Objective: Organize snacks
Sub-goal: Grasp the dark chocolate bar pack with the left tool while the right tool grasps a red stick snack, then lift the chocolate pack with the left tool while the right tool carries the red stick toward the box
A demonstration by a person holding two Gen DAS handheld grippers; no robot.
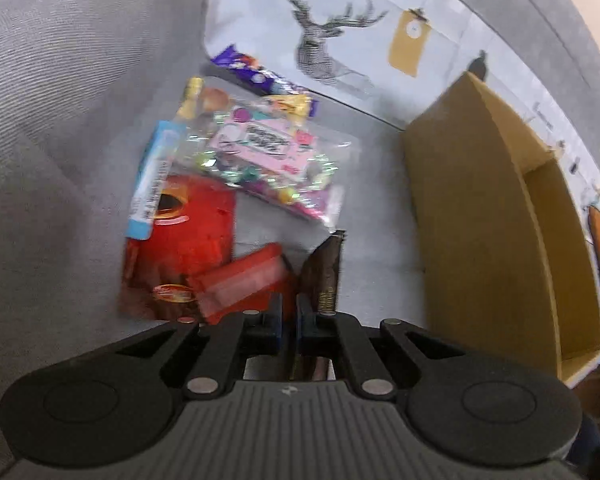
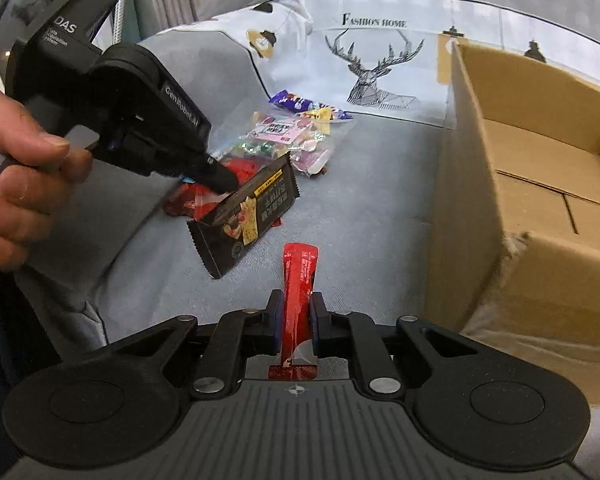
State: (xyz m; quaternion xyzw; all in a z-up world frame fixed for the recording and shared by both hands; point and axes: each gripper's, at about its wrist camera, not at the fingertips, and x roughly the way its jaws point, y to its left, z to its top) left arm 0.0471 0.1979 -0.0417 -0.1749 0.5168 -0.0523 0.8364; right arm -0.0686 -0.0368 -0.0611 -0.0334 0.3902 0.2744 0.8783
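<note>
Snacks (image 1: pixel 236 184) are heaped on a grey cushion (image 1: pixel 60 120), just beside an open cardboard box (image 2: pixel 540 184) with nothing seen inside it. Two have been taken from the heap. A dark snack bar (image 2: pixel 246 210) is clamped edge-on in the left gripper (image 1: pixel 289 312) and is held clear of the cushion. A red stick sachet (image 2: pixel 298 292) is pinched between the closed pads of the right gripper (image 2: pixel 296 316). The step in hand is judged to be the carry to the box; next, each packet must be brought over the box wall and let go inside.

In the left wrist view the bar is seen only as a thin dark sliver, while more of the heap is shown, with a blue stick and a red bag. Only in the right wrist view are the bar's printed face, the holding hand (image 2: pixel 16 176) and the box floor seen.
</note>
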